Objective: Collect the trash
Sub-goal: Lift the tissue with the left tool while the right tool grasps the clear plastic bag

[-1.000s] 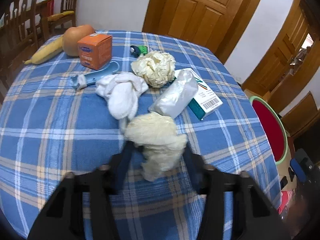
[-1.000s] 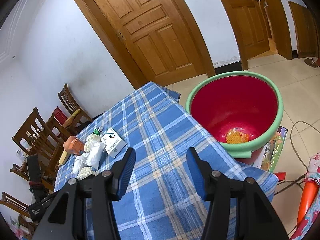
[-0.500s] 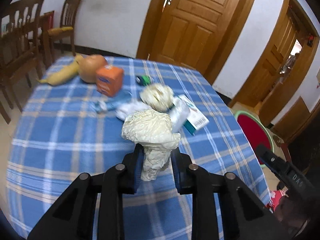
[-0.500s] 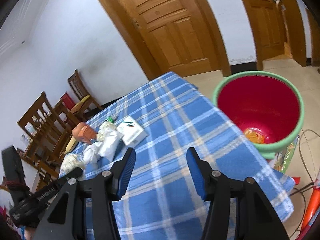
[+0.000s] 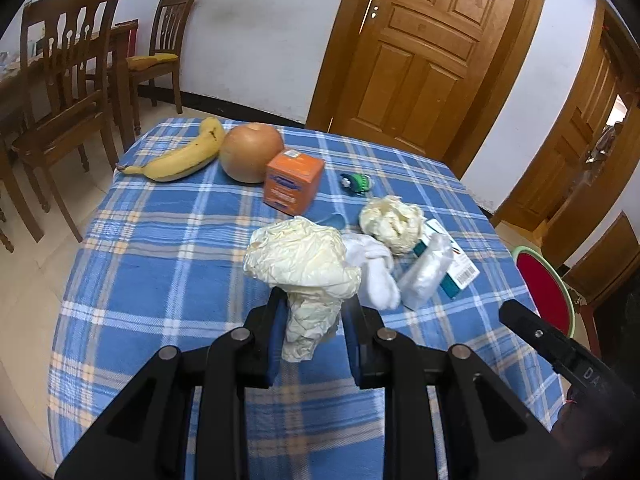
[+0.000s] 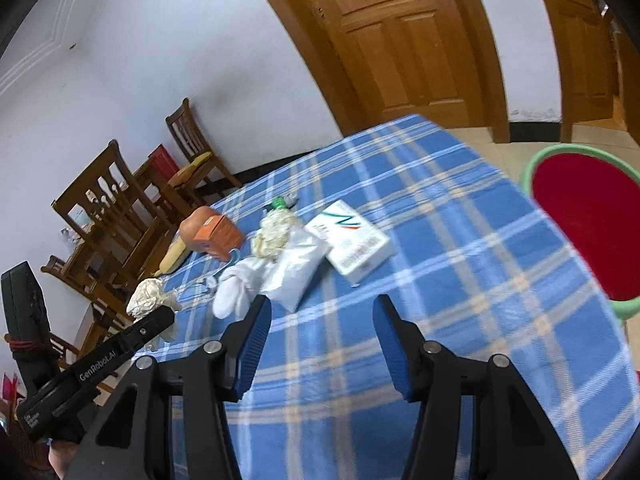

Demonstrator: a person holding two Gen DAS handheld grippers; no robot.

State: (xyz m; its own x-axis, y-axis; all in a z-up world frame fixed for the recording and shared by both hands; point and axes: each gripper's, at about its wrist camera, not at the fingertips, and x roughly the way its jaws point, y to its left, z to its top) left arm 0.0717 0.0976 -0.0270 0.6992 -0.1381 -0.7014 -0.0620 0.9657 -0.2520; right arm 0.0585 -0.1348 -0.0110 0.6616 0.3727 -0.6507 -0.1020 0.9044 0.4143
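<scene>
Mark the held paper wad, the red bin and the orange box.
held paper wad [image 5: 300,260], left wrist view, on its bulging crumpled top.
red bin [image 6: 592,224], right wrist view, on its red inner wall.
orange box [image 5: 294,184], left wrist view, on its front face.

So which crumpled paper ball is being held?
The nearer paper ball, pinched in the left hand-held gripper. The other paper ball lies on the tablecloth.

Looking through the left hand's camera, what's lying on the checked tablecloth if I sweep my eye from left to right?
Banana → round brown fruit → orange box → crumpled paper wad held in the left gripper → small green item → second paper wad → clear plastic packet → white and teal box.
</scene>
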